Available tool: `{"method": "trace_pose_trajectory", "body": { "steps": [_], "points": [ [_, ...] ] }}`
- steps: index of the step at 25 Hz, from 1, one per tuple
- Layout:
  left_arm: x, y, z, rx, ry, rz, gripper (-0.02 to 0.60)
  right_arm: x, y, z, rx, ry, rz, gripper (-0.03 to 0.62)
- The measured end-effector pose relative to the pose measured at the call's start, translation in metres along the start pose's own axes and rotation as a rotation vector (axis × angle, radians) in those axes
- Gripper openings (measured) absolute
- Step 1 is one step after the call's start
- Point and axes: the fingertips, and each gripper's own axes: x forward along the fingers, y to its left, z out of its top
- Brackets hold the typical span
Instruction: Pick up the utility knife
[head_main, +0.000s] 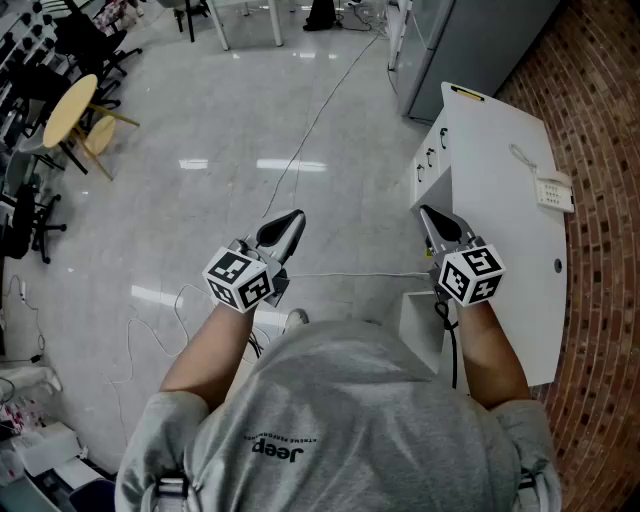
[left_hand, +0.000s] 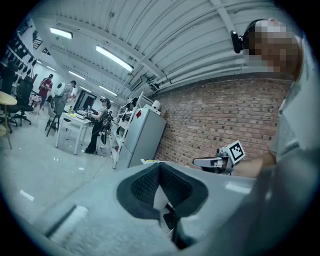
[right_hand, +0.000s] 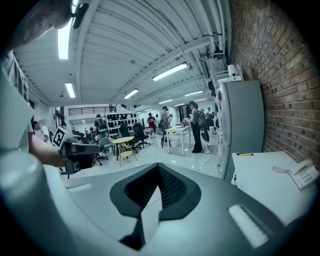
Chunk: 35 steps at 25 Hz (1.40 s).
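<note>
The grey left claw and right claw were both pinched together, empty. The slim yellow-and-black utility knife lay on the white bench, at one o'clock from the right claw.

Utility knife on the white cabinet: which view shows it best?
The right gripper view: the utility knife lies side-on, yellow and black, on the white cabinet. The head view shows it small at the cabinet's far edge; the left gripper view gives only a yellow sliver.
</note>
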Motion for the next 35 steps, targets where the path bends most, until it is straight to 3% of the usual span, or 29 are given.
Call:
{"method": "trace_pose_trajectory", "body": {
  "steps": [19,35],
  "points": [
    [0.012,-0.003,0.004,0.009,-0.005,-0.004,-0.002,0.0,-0.007,0.011,-0.01,-0.023,0.003,0.009],
    [0.079,-0.056,0.014,0.054,-0.021,0.028,-0.002,-0.031,-0.069,0.012,-0.03,-0.033,0.051,0.009]
  ]
}}
